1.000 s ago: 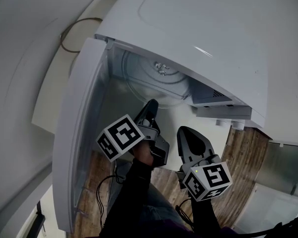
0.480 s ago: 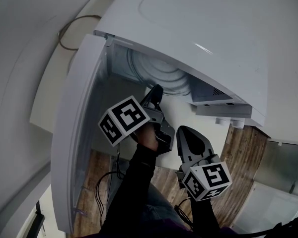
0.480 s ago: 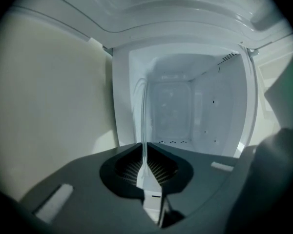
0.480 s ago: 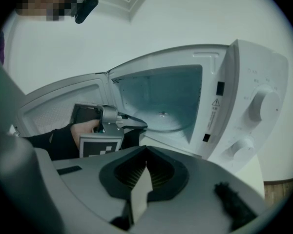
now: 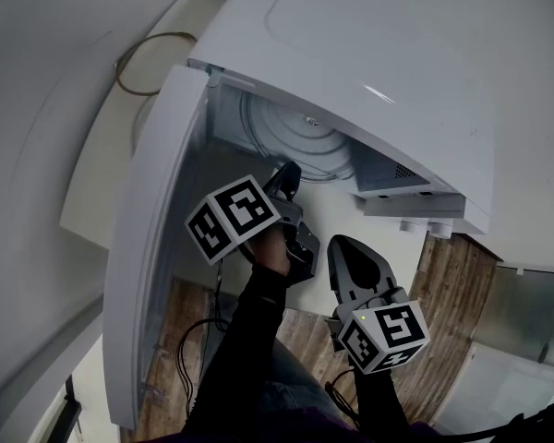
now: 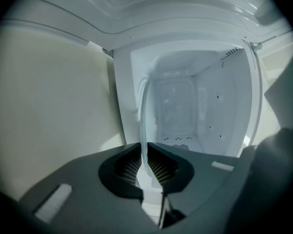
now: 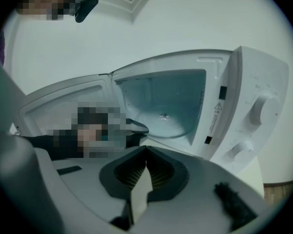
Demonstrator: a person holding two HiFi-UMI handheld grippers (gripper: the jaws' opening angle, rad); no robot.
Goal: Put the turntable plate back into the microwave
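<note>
Head view shows the white microwave [image 5: 397,72] with its door [image 5: 152,247] swung wide open. The glass plate [image 5: 300,141] is inside the cavity [image 5: 223,118], its near rim at the front opening. The left gripper [image 5: 289,172] reaches to that rim. The right gripper [image 5: 343,247] hangs back outside the microwave, just beside the left one and apart from the plate. A cable [image 5: 134,63] loops behind the door.

Left gripper view has the plate [image 6: 145,111] edge-on, its rim running straight between the left gripper's [image 6: 147,155] jaws. The jaws have just been opening a little, yet they stand almost together and their pads sit against the glass on both sides. Whether the plate sits flat on the cavity [image 6: 200,106] floor, I cannot tell.

Right gripper view shows the right gripper's [image 7: 145,152] jaws closed tight with nothing between them. Beyond lie the plate [image 7: 161,118] in the cavity and two knobs [image 7: 263,108] on the front panel.
</note>
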